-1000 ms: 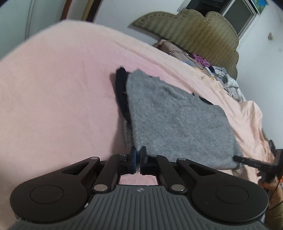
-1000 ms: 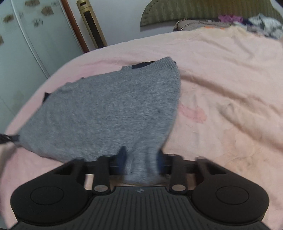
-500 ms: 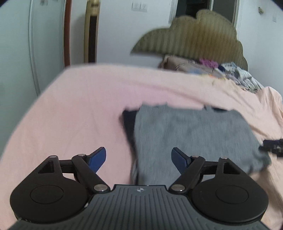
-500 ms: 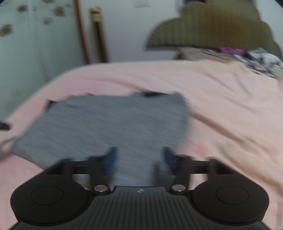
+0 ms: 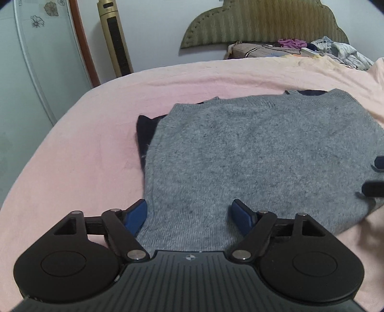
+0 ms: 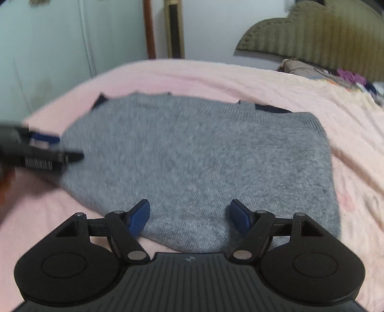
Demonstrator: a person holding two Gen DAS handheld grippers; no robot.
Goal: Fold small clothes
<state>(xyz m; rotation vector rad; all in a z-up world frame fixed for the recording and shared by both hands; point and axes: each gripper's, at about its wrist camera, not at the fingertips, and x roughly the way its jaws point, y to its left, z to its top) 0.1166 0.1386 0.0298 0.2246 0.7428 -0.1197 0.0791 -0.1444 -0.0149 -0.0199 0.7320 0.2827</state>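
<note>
A grey knitted garment (image 5: pixel 252 148) lies folded flat on the pink bed cover (image 5: pixel 84 156), with a dark navy layer (image 5: pixel 146 129) showing under its left and far edges. My left gripper (image 5: pixel 189 206) is open above the garment's near left part, its blue pads apart and gripping nothing. My right gripper (image 6: pixel 189 205) is open above the near right part of the grey garment (image 6: pixel 204 153), also holding nothing. Each gripper shows in the other's view: the right gripper (image 5: pixel 375 176) at the right edge, the left gripper (image 6: pixel 67 147) blurred at the left.
An olive headboard (image 5: pixel 264 21) stands at the far end of the bed, with a pillow (image 5: pixel 252 50) and a pile of loose clothes (image 5: pixel 336 50) below it. A gold tower fan (image 5: pixel 115 38) and a pale wardrobe door (image 5: pixel 36 72) stand beyond the bed's left side.
Both grippers were shut at the garment's near edge, the right on grey fabric; both have opened and let go. The garment now lies flat, and both views have rolled level.
</note>
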